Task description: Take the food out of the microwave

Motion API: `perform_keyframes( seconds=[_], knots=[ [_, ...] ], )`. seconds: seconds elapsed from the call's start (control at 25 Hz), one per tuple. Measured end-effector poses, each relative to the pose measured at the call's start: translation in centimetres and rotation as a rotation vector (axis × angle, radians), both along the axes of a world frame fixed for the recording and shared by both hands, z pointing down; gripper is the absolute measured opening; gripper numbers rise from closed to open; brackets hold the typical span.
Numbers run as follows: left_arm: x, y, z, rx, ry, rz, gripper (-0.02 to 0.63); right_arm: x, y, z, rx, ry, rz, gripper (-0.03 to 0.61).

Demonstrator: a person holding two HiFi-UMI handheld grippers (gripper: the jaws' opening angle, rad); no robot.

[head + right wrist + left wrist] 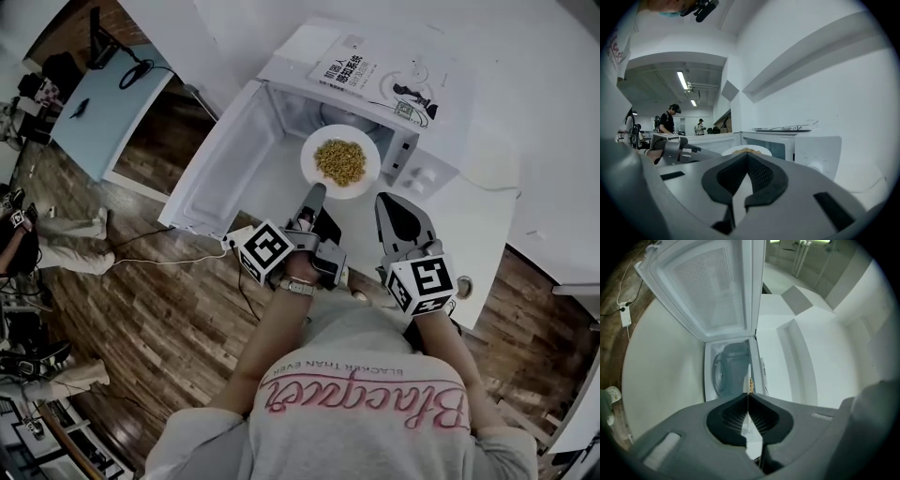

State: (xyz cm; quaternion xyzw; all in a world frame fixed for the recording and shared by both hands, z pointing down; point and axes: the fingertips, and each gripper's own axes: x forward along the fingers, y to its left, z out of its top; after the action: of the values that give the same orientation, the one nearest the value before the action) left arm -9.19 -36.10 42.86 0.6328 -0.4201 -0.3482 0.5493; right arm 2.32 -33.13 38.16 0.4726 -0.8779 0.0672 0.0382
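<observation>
Left tongs (316,192) clamp the near rim of the plate (370,178), yellow food (339,159) heaped on it, at the microwave (441,103) mouth. Right tongs (394,208) closed, empty. You grip one edge only: the plate may tip and spill.

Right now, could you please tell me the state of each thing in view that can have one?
Door: wide open.
Plate: level, held by its rim in front of the microwave.
Food: heaped on the plate.
Left gripper: shut on the plate's rim.
Right gripper: shut, empty.
Book: closed, flat on the microwave.
</observation>
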Motion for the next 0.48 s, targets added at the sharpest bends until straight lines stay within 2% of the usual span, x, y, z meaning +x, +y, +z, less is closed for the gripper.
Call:
perform_keyframes(
  seconds=[0.24,0.48],
  knots=[
    [0.1,1.7,-1.8,0.036,0.021,-0.010,0.012,0.1,-0.5,-0.2,0.011,-0.010,0.003,0.011],
    [-0.4,1.8,-2.5,0.065,-0.011,-0.026,0.012,0.1,-0.9,0.0,0.017,0.024,0.008,0.009]
  ],
)
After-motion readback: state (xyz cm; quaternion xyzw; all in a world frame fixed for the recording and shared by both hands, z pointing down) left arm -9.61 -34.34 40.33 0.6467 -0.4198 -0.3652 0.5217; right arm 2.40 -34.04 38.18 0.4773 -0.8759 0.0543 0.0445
